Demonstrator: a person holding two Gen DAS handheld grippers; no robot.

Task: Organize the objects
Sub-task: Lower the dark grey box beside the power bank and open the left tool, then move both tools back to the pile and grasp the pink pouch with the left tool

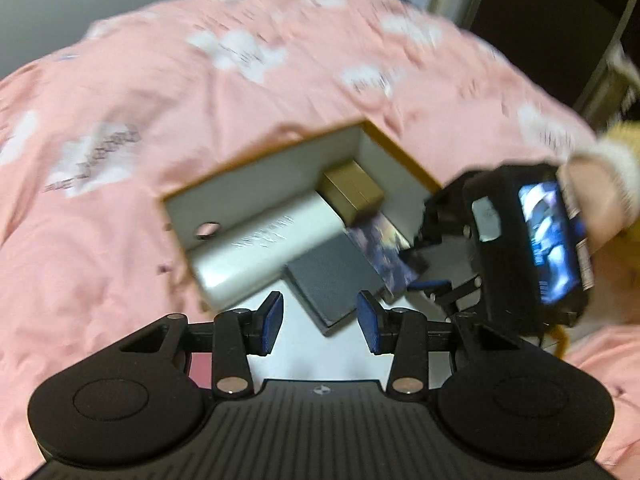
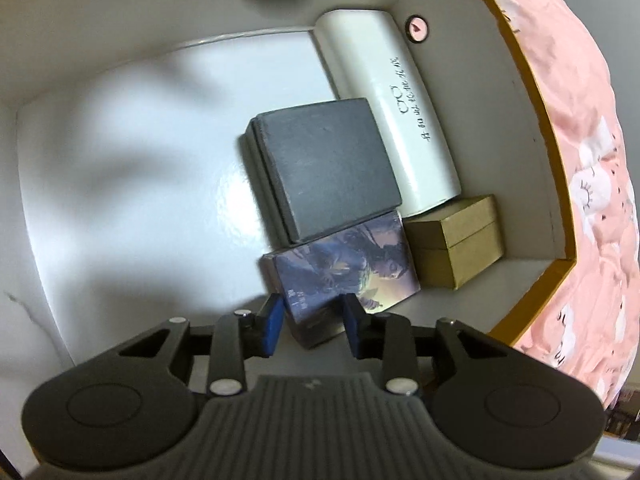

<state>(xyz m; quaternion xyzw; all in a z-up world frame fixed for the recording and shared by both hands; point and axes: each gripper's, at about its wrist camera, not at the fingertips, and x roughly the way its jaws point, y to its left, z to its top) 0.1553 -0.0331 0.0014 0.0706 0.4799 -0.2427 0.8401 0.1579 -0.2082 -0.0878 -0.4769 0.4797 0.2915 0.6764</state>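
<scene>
A white storage box (image 1: 280,160) with an orange rim lies on a pink bedspread (image 1: 120,100). Inside lie a white case (image 1: 256,248) with writing, a grey box (image 1: 332,276), a brown cardboard box (image 1: 352,192) and an illustrated box (image 1: 384,252). My left gripper (image 1: 322,324) is open and empty above the box's near part. In the right wrist view the box wall (image 2: 472,60) frames the white case (image 2: 396,112), grey box (image 2: 324,168), brown box (image 2: 460,240) and illustrated box (image 2: 340,276). My right gripper (image 2: 314,326) has its pads on both sides of the illustrated box's near end.
The right gripper body (image 1: 520,248) with its lit screen shows in the left wrist view, held by a hand (image 1: 600,192). The box floor (image 2: 140,160) left of the items is bare. Pink bedding (image 2: 592,160) surrounds the box. Dark furniture (image 1: 560,20) stands behind the bed.
</scene>
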